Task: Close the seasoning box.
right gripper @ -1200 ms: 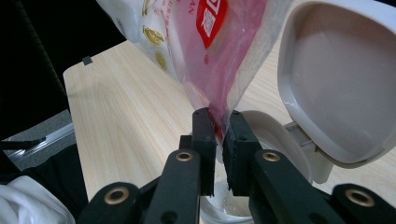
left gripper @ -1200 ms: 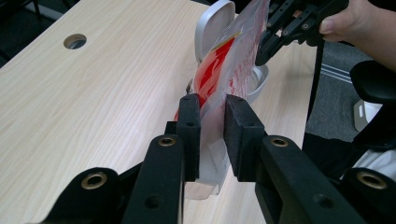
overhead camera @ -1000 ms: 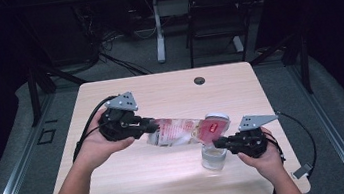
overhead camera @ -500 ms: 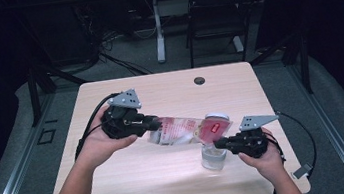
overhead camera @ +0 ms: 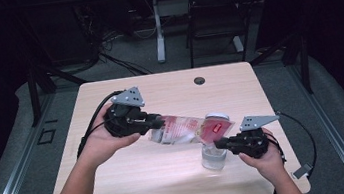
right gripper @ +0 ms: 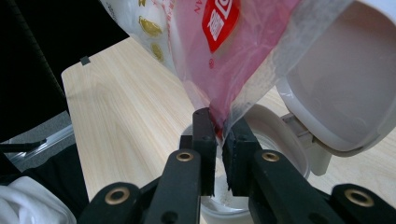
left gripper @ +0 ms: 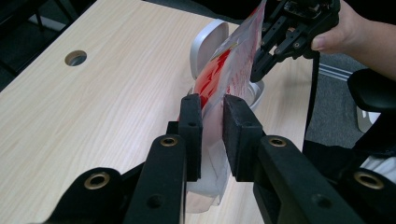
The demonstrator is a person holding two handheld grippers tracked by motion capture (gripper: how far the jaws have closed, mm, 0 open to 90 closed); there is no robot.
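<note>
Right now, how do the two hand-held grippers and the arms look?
Both the left hand-held gripper and the right hand-held gripper are black, with two blocky padded jaws, brass-coloured rivets and a grey three-cornered plate on top. A black cable trails from each. The forearms are bare, no sleeves visible.

The left gripper (left gripper: 212, 122) is pinching the red-and-white bag (left gripper: 224, 77) between its 2 jaws. Farther off, the right gripper (left gripper: 266, 58) is gripping the bag's far end above an open-lidded container (left gripper: 208, 42) on the wooden table (left gripper: 93, 107).
</note>
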